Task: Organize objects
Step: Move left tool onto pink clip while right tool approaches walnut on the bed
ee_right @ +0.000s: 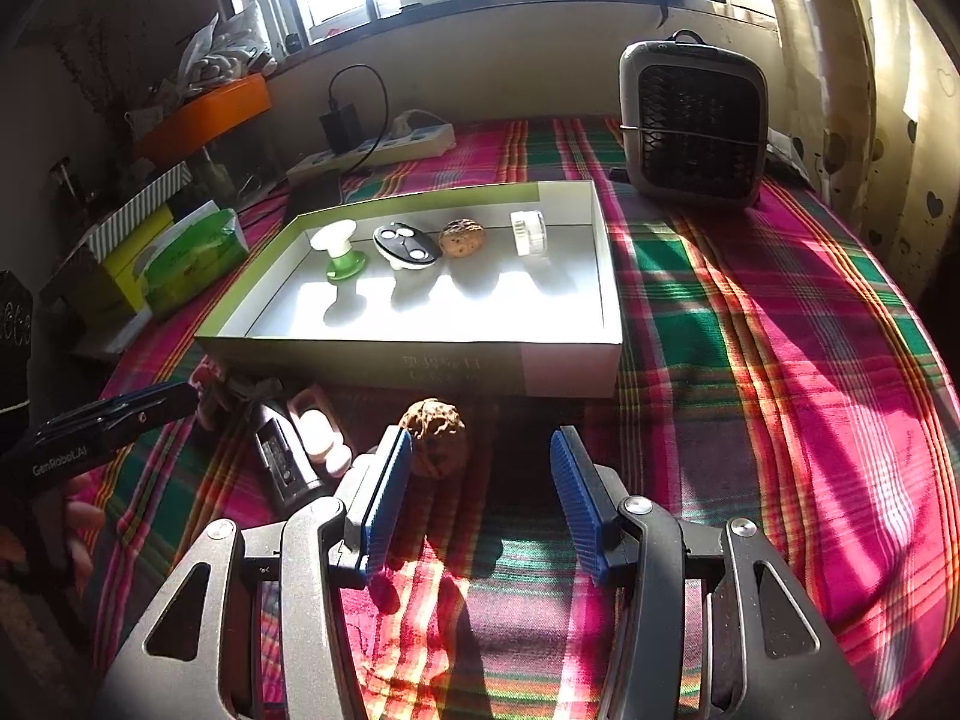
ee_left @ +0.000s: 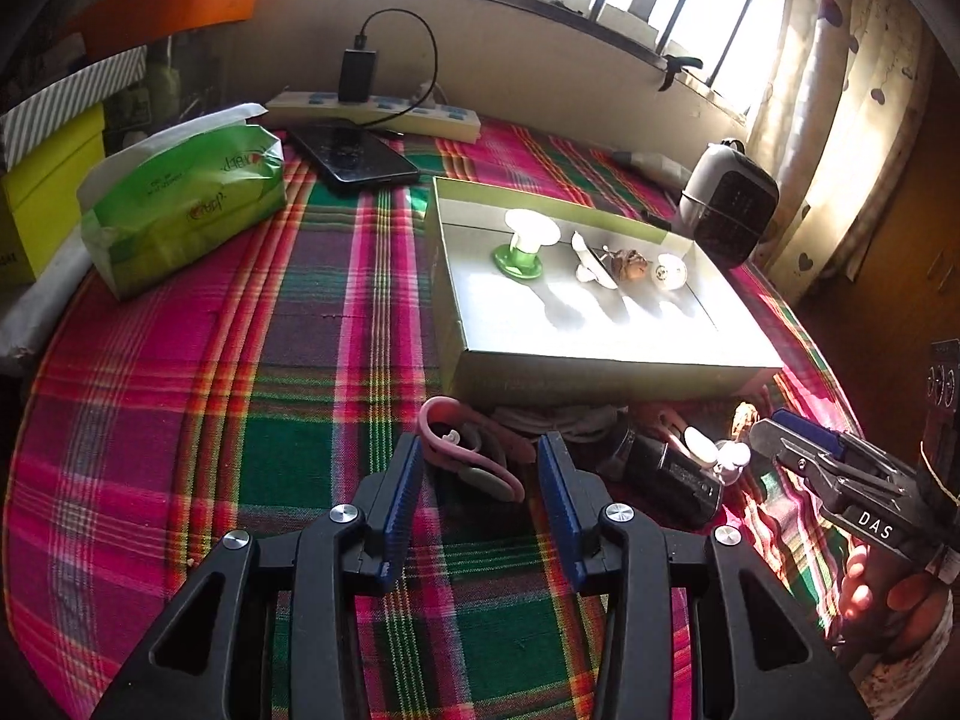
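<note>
1. While your right gripper (ee_right: 480,480) stands wide and holds nothing, the loose walnut (ee_right: 433,438) lies just ahead of it at the centre of the right wrist view, close against the inner face of the left-hand pad and clearly off the midline between the jaws.
2. Your left gripper (ee_left: 478,480) is also wide and empty; between its pads, low in the centre of the left wrist view, lies the pink ear-hook earphone (ee_left: 462,450), its curved band running from upper left to lower right across the gap.
3. Both things sit on the plaid-covered table (ee_right: 780,330), in the shadow just in front of the near wall of the shallow box (ee_right: 420,366), beside a black case (ee_right: 282,456) and some white capsule-shaped pieces (ee_right: 321,426).
4. Inside the box a row already stands along the far side: a green-and-white knob (ee_right: 338,252), a black-and-white oval piece (ee_right: 405,246), another walnut (ee_right: 461,238) and a white round thing (ee_right: 528,232).
5. I judge the walnut belongs to your right hand, which is plainly nearer. It is roundish, so its axis matters little; what matters is that it sits left of centre. Shift the gripper a little to the left before closing, or the left-hand pad may nudge it away.
6. The open floor of the box nearer you looks like the place for it.
</note>
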`<state>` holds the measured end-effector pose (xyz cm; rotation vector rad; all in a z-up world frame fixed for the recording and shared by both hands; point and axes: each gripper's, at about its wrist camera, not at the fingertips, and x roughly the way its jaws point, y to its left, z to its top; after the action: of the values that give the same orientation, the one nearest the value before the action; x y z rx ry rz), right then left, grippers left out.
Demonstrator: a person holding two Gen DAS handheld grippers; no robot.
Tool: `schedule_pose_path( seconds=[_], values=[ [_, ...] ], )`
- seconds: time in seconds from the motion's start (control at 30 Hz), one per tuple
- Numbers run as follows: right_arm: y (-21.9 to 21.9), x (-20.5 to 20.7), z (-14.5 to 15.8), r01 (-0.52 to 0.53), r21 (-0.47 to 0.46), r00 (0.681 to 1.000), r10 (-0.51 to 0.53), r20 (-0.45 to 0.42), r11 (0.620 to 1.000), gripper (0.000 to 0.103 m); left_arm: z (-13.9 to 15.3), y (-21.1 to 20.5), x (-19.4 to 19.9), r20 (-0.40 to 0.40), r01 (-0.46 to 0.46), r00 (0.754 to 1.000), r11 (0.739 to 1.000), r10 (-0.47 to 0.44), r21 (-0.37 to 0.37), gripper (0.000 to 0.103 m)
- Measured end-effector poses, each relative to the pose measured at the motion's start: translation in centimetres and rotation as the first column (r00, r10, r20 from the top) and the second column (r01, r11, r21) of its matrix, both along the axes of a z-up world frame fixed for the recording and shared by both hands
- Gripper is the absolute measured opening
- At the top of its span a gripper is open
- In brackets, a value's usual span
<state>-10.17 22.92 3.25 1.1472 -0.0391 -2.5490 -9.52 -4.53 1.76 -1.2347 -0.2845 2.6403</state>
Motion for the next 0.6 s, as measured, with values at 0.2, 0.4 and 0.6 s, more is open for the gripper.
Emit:
schedule_pose_path(
  seconds=[0.2, 0.4, 0.6],
  values=[
    [-0.6, -0.6, -0.1, -0.008, -0.001, 1.000, 0.008, 0.011, 1.000, 0.050, -0.5, 0.5, -0.6, 0.021, 0.004, 1.000, 1.000, -0.004, -0.027, 0.038],
    [-1.0, -0.8, -0.2, -0.022, 0.009, 1.000, 0.022, 0.019, 1.000, 0.050, -0.7, 0.1, -0.6, 0.040, -0.003, 0.999, 0.999, 0.005, -0.049, 0.038],
    [-1.0, -0.7, -0.1, -0.017, 0.025, 1.000, 0.017, 0.012, 1.000, 0.050, -0.6, -0.9, -0.2, 0.039, -0.012, 0.999, 0.998, 0.015, -0.066, 0.038]
  ],
)
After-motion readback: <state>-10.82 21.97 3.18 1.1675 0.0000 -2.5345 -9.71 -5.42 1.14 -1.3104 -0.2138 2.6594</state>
